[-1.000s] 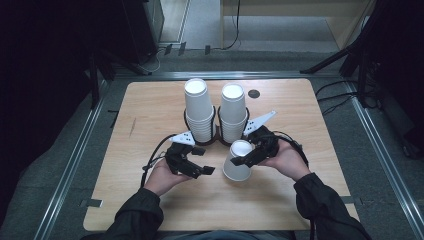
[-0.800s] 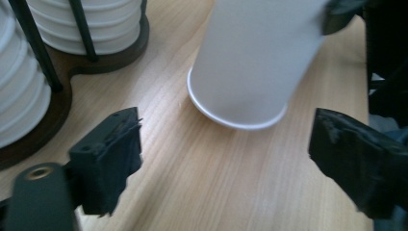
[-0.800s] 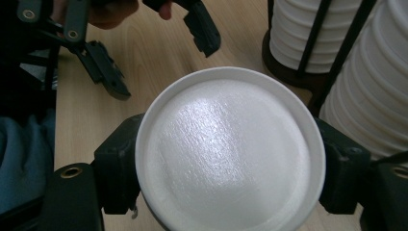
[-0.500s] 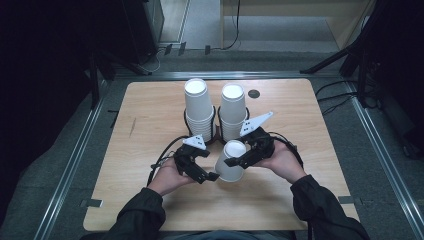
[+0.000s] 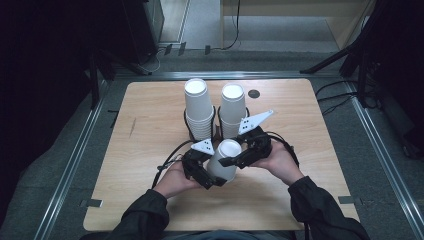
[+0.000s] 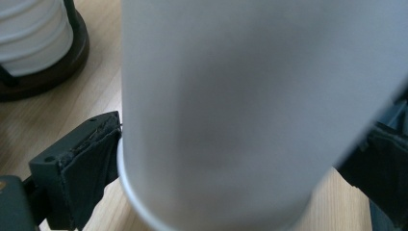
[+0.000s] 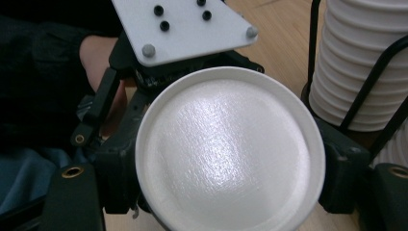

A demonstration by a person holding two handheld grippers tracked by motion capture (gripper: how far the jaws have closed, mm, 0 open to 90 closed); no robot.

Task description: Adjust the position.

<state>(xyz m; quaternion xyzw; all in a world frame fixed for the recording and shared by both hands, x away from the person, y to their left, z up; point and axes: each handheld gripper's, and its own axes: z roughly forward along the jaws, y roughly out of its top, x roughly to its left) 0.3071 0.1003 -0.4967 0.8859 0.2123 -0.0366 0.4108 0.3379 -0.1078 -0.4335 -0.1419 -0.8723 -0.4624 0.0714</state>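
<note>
Paper cup (image 5: 223, 159), upside down with its base toward the camera, sits between my two hands near the front middle of the wooden surface (image 5: 150, 150). My right gripper (image 5: 239, 158) grasps it just under the base: in the right gripper view the round white base (image 7: 226, 154) lies between my two black fingers (image 7: 113, 183), which press on it from both sides. My left gripper (image 5: 205, 176) is at the cup's lower part, near the rim. Its fingers have just been opening and now stand spread wide, with the cup's wall between them. In the left gripper view the white wall (image 6: 240, 110) runs across the frame, and the left-hand finger pad (image 6: 89, 163) is right at the rim edge; whether it touches I cannot tell. I count these fingers as released.

Behind the cup, toward the middle of the surface, two tall stacks of cups stand side by side in black wire holders: the left stack (image 5: 198, 107) and the right stack (image 5: 233, 109). The held cup is just in front of them, apart from both.
</note>
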